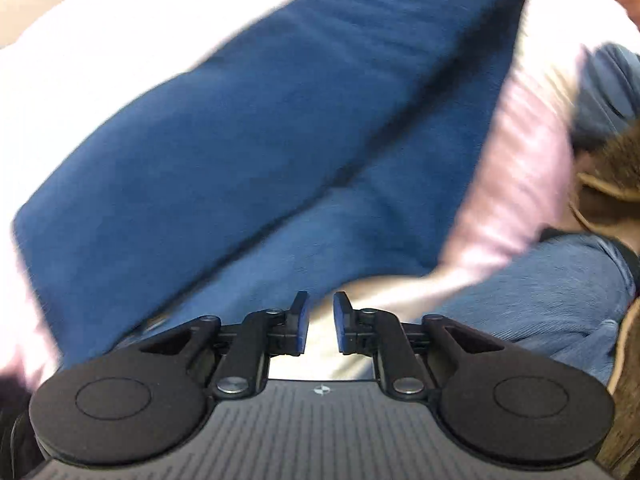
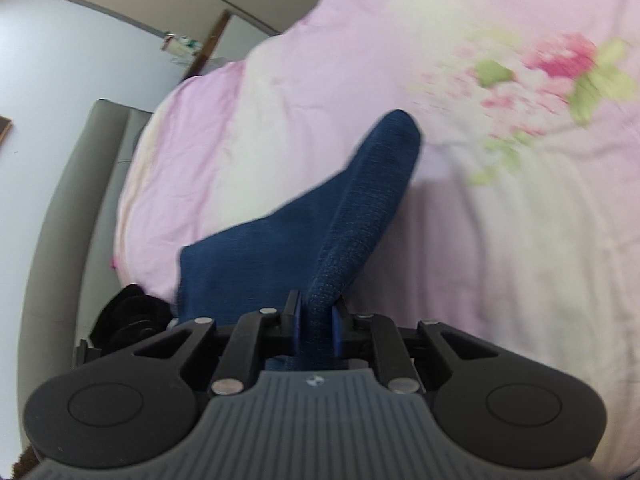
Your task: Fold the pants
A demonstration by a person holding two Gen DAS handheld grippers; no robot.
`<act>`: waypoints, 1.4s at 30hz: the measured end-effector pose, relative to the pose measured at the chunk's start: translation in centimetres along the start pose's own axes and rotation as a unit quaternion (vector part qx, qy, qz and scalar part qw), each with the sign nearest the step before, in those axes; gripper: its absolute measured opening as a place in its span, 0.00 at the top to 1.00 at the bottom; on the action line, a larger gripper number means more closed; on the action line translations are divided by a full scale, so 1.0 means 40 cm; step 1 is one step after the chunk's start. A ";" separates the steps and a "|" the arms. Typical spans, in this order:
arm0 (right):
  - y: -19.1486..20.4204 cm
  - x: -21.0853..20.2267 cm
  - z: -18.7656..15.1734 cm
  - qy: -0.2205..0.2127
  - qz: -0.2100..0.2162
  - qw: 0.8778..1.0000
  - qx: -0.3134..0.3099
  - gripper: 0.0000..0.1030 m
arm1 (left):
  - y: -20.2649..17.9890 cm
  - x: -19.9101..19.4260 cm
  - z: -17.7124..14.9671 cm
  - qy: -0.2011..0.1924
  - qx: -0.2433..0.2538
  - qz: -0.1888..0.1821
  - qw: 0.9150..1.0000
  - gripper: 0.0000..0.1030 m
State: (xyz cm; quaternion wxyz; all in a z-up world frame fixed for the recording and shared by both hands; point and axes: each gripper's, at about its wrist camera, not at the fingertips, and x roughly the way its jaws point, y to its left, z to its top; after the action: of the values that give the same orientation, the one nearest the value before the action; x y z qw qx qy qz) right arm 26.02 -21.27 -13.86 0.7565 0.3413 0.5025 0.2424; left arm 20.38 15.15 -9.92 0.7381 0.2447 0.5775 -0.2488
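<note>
Left wrist view is motion-blurred throughout; the pants (image 1: 280, 128) run past the top edge. The bedspread's floral print (image 2: 560, 64) is smeared, its details unreadable.

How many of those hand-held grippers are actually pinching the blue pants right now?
1. The right hand-held gripper clamps a fold of the blue pants; the left hand-held gripper hangs open above them, empty.

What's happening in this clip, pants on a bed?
A person with a claw in each hand is folding dark blue pants on a pink floral bedspread. The right claw is shut on a bunched part of the fabric, lifting it off the bed. The left claw is open and empty above the pants.
</note>
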 end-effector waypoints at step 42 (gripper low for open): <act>0.708 0.827 -0.107 0.144 0.031 0.982 -0.119 0.69 | 0.445 -0.135 -0.312 -0.174 -0.376 -0.048 0.909 0.38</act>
State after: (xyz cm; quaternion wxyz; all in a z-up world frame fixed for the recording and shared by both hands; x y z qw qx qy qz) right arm 33.89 21.78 -13.13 0.7039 0.2254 0.5629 0.3701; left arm 21.70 37.18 -6.01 0.8513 -0.1260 0.5017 -0.0876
